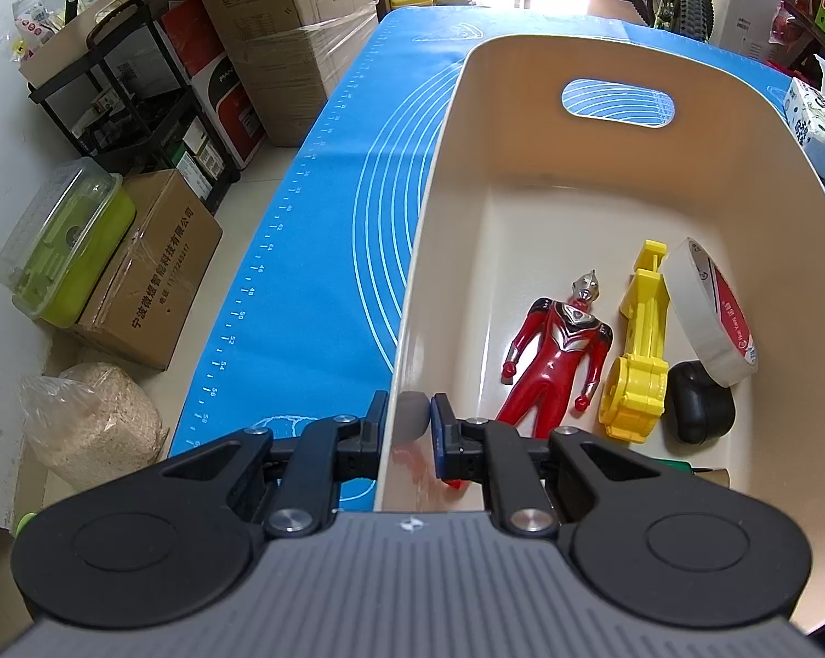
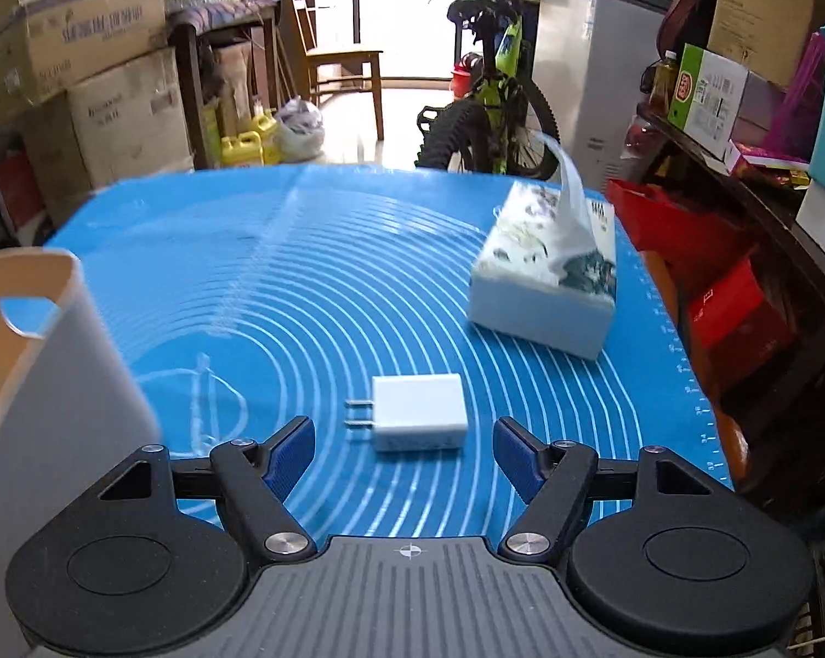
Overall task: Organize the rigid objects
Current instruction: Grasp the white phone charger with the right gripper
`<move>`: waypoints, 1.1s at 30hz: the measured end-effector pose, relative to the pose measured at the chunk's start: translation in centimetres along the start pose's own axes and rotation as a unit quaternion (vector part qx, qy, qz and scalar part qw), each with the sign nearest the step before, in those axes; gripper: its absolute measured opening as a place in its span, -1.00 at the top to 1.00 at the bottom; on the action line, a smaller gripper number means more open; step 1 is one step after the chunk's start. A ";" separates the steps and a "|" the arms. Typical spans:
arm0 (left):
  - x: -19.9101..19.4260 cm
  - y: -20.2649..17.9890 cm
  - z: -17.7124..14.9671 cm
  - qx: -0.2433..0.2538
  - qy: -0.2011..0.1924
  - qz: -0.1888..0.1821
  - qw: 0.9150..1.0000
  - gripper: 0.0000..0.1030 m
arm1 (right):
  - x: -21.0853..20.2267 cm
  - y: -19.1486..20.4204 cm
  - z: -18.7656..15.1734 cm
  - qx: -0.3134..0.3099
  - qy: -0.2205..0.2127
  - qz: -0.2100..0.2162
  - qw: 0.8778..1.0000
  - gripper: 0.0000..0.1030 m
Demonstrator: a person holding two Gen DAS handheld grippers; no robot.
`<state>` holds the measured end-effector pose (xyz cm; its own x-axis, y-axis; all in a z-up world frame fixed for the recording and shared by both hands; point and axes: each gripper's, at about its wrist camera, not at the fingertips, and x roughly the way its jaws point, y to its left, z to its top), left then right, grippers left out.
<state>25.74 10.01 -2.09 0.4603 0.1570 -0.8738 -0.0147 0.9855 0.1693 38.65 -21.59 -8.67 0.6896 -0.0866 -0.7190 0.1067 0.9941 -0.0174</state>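
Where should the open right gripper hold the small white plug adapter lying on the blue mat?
Probably across the white plug adapter's smooth top and bottom edges, coming from above; its metal prongs point left, so the right gripper should turn.

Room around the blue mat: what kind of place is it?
Probably a home storage room, not a lab: stacked cardboard boxes, a bicycle and a wooden chair surround it.

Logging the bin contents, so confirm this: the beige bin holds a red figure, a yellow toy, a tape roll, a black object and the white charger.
Wrong on the white charger: the right wrist view shows it on the blue mat, outside the beige bin. The red figure, yellow toy, tape roll and black object are inside.
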 end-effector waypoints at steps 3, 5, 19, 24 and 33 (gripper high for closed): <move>0.1 -0.1 0.0 0.003 0.000 0.002 1.000 0.66 | 1.3 0.2 -0.2 -0.012 0.003 0.000 1.000 -0.50; 0.1 -0.2 0.0 0.002 0.000 0.003 1.000 0.66 | 2.0 0.3 -0.4 -0.019 0.001 0.000 1.000 -0.51; 0.1 0.1 0.1 0.005 0.000 0.001 1.000 0.66 | 4.3 0.5 -0.7 0.003 -0.038 0.000 0.999 -0.45; 0.1 0.1 0.1 0.006 0.000 0.002 1.000 0.66 | 4.2 1.0 -0.7 -0.001 -0.039 0.003 0.999 -0.24; 0.2 -0.1 0.0 0.003 -0.001 0.006 1.000 0.65 | 1.6 0.5 0.0 0.017 -0.052 0.001 0.999 -0.24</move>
<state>25.85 9.93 -2.23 0.4616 0.1683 -0.8710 -0.0140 0.9831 0.1826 39.82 -21.23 -9.88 0.7599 -0.0924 -0.6434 0.1276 0.9918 0.0083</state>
